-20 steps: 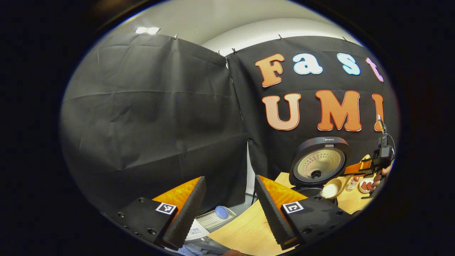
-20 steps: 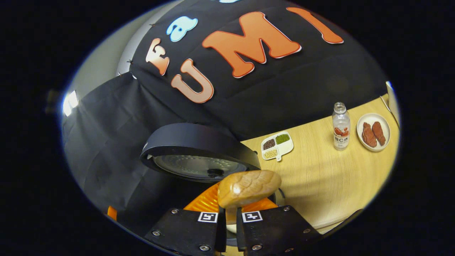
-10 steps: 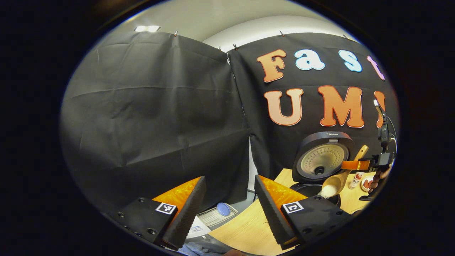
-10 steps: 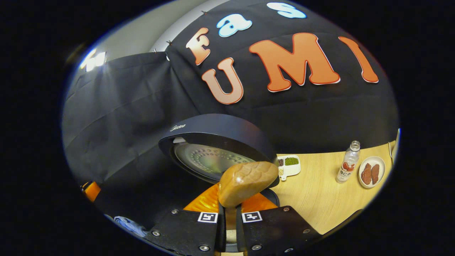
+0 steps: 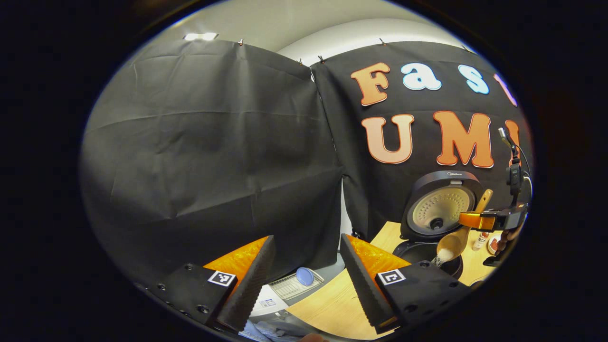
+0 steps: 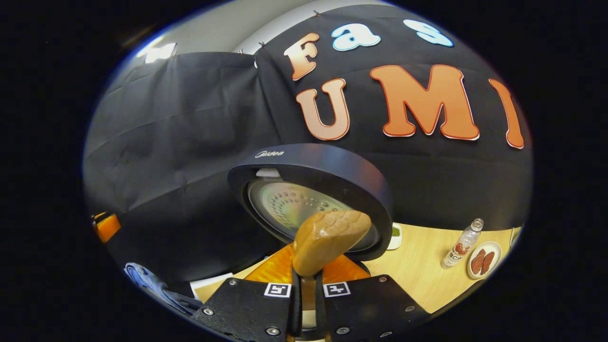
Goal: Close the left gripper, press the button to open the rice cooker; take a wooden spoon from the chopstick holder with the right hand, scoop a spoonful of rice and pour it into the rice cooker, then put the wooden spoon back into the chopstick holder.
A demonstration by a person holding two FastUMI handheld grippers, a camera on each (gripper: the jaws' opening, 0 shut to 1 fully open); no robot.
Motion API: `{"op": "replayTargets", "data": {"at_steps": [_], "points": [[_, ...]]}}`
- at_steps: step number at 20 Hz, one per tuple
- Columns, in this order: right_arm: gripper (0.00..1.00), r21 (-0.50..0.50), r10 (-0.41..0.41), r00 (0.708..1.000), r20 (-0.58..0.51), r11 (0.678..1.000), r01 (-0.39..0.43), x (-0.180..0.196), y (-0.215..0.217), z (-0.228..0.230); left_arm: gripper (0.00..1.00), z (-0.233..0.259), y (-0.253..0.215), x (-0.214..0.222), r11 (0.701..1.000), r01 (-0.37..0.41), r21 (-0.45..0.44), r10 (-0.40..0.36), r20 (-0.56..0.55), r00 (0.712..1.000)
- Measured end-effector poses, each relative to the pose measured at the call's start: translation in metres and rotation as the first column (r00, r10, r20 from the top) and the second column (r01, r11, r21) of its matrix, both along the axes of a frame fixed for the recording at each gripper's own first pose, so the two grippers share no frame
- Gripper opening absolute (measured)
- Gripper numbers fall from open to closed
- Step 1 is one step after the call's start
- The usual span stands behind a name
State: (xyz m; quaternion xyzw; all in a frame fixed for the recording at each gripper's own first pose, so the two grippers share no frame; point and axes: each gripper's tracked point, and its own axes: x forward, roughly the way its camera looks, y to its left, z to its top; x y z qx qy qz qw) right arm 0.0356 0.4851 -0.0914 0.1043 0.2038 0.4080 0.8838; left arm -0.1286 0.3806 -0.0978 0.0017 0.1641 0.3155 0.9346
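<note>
Both fingers of the right hand-held gripper [image 6: 304, 294] clamp the wooden spoon [image 6: 327, 240], spilling rice [image 5: 438, 260] into the open rice cooker [image 5: 430, 249].

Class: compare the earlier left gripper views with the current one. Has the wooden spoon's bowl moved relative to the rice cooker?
Yes. The wooden spoon has tipped steeper, its bowl dropping toward the rice cooker pot opening, rice spilling in.
</note>
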Motion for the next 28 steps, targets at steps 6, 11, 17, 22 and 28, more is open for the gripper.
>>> {"op": "replayTargets", "data": {"at_steps": [6,11,17,22,28], "points": [[0.11,-0.076,0.061,0.978,0.199,0.996,-0.047,-0.008,0.007,0.014,0.89,0.000,0.003,0.001,1.000,-0.008,0.008,0.008,-0.007,1.000],[0.11,-0.118,0.104,0.944,0.313,0.991,-0.070,-0.020,0.007,0.017,0.93,0.000,-0.001,0.004,1.000,0.002,0.016,-0.001,-0.016,1.000],[0.11,-0.061,0.087,0.950,0.299,0.996,-0.072,-0.013,-0.006,0.021,0.93,0.003,-0.008,0.008,1.000,0.006,0.025,-0.005,-0.011,1.000],[0.11,0.124,-0.024,0.999,0.028,0.992,0.020,0.007,-0.056,0.032,0.93,0.009,-0.018,0.016,0.999,0.030,0.020,-0.030,-0.004,1.000],[0.11,0.131,-0.167,0.980,-0.108,0.975,0.180,0.025,-0.160,0.006,0.93,0.021,-0.037,0.034,0.997,0.080,0.016,-0.081,0.018,0.997]]}}
